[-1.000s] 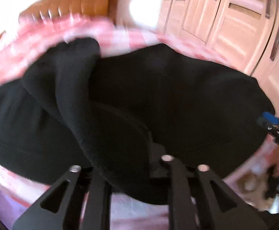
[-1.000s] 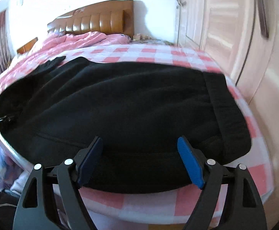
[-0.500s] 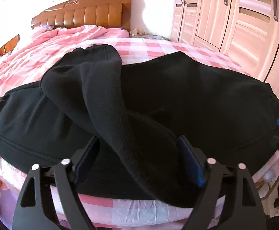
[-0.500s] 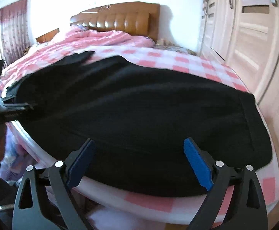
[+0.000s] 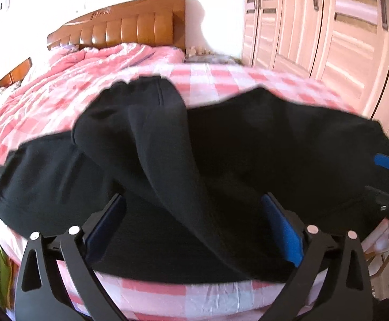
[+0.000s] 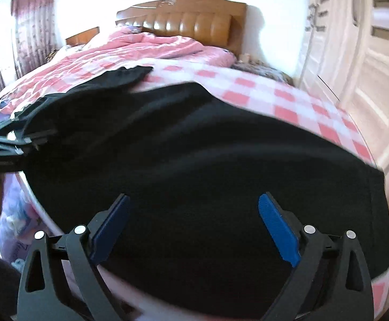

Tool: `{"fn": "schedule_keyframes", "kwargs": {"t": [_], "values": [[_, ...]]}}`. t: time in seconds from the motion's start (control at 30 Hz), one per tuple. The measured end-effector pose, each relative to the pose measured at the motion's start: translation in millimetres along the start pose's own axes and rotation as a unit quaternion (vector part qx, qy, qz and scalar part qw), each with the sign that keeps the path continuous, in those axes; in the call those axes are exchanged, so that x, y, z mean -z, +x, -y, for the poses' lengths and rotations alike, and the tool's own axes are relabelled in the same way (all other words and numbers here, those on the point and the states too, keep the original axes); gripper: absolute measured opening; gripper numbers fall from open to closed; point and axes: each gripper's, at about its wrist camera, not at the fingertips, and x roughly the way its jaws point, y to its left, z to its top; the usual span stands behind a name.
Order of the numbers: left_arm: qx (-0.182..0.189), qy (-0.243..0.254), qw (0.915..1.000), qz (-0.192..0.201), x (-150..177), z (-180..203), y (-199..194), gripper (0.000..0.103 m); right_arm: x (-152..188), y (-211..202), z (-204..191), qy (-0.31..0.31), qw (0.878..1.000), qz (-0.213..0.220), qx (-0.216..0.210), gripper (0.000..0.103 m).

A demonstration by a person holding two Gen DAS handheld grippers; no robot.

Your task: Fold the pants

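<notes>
the black fleece pants (image 5: 221,160) lie spread across the near end of the bed with the pink and white checked sheet (image 5: 210,80), and their near edge hangs over the bed's edge, hidden behind both tools. motion blur softens the cloth's outline in both views, so seams and the waistband are hard to make out.

the left tool (image 5: 194,227) hangs just above the near part of the pants with its blue-padded fingers (image 5: 282,230) set wide apart, gripping nothing. only this view shows one pant leg (image 5: 151,139) folded over on top of the other, running from the far left toward the near middle. the right tool's blue tip (image 5: 387,161) pokes in at the right edge here, cut off by the frame.

the right tool (image 6: 194,227) also stands with its fingers well apart, over the wide dark spread of cloth. in its view the folded leg shows only as a thin dark end (image 6: 125,76) at the far left, and the left tool is a dim black shape (image 6: 15,144) at the left edge.

a crumpled pink quilt (image 6: 151,50) lies at the far end before the brown padded headboard (image 5: 125,29). pale wooden wardrobe doors (image 5: 328,32) stand on the right.
</notes>
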Motion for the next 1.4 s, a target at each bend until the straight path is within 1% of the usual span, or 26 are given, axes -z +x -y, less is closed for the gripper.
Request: {"fn": "schedule_keyframes", "kwargs": {"t": [0.07,0.13,0.2,0.27,0.33,0.43,0.47,0.5,0.57,0.6,0.63,0.67,0.7,0.73,0.8,0.83,0.87,0.9,0.97,1.03,1.1,1.17,1.2,1.3,1.33,1.4], "values": [[-0.01,-0.007,0.9995,0.03,-23,-10,-11,0.101,-15,9,-8,-0.016,1.0,0.008,-0.009,0.093],[-0.004,-0.024,0.9988,0.042,-50,-24,-14,0.101,-30,17,-16,-0.027,0.999,0.02,-0.02,0.093],[0.011,-0.044,0.9986,0.026,-80,-36,-4,0.101,-43,29,-22,-0.029,0.999,0.024,-0.027,0.093],[0.013,-0.032,0.9992,-0.021,-114,-38,27,0.101,-48,39,-26,-0.025,0.999,0.021,-0.032,0.093],[-0.003,-0.008,0.9976,-0.068,-139,-31,68,0.101,-46,46,-29,-0.018,0.999,0.015,-0.044,0.093],[0.02,0.01,0.9884,-0.15,-159,-17,130,0.1,-39,62,-32,-0.02,0.999,-0.007,-0.043,0.093],[0.014,0.017,0.9854,-0.169,-162,-14,145,0.1,-37,68,-31,-0.016,0.999,-0.02,-0.046,0.093],[-0.004,0.03,0.9817,-0.188,-165,-10,163,0.096,-36,68,-30,-0.013,0.998,-0.022,-0.051,0.093],[-0.021,0.041,0.9748,-0.218,-163,-9,186,0.081,-38,67,-27,-0.006,0.998,-0.015,-0.059,0.093],[-0.025,0.038,0.9704,-0.237,-161,-11,195,0.06,-38,68,-25,0.0,0.998,-0.018,-0.064,0.093],[-0.026,0.035,0.9657,-0.256,-157,-16,205,0.052,-36,69,-22,0.006,0.997,-0.02,-0.069,0.093],[-0.028,0.043,0.9676,-0.247,-157,-17,204,0.044,-37,70,-20,0.012,0.997,-0.019,-0.074,0.093],[-0.047,0.061,0.9674,-0.241,-157,-18,201,0.018,-37,70,-19,0.015,0.997,-0.018,-0.078,0.093],[-0.048,0.062,0.9697,-0.231,-157,-22,195,0.009,-37,70,-18,0.018,0.996,-0.017,-0.081,0.093],[-0.031,0.043,0.9828,-0.177,-162,-36,169,0.008,-37,71,-16,0.023,0.996,-0.015,-0.085,0.093],[-0.038,0.034,0.9896,-0.135,-165,-48,147,0.008,-37,71,-16,0.023,0.996,-0.015,-0.085,0.093],[-0.042,0.024,0.994,-0.098,-165,-60,125,0.008,-37,72,-16,0.023,0.996,-0.015,-0.084,0.093],[-0.046,0.012,0.9959,-0.077,-165,-70,109,0.008,-37,72,-17,0.022,0.996,-0.016,-0.083,0.093],[-0.045,-0.046,0.9977,-0.021,-152,-108,54,0.008,-38,73,-18,0.019,0.996,-0.017,-0.08,0.093],[-0.059,-0.09,0.994,0.018,-128,-140,10,0.008,-38,74,-18,0.018,0.997,-0.018,-0.078,0.093],[-0.077,-0.124,0.9886,0.036,-96,-171,-19,0.008,-36,72,-20,0.018,0.997,-0.019,-0.077,0.093],[-0.092,-0.177,0.9795,0.025,-45,-210,-37,0.008,-36,72,-22,0.016,0.997,-0.021,-0.076,0.093],[-0.091,-0.196,0.9763,0.017,-29,-221,-37,0.008,-36,73,-22,0.015,0.997,-0.023,-0.074,0.093],[-0.053,-0.282,0.9571,-0.042,46,-261,-20,0.009,-36,74,-24,0.009,0.997,-0.03,-0.067,0.093],[-0.049,-0.283,0.9567,-0.046,56,-266,-15,0.014,-36,74,-25,0.007,0.997,-0.033,-0.065,0.093],[-0.041,-0.271,0.9614,-0.027,69,-264,-17,0.018,-35,76,-27,0.005,0.997,-0.04,-0.06,0.093]]}}
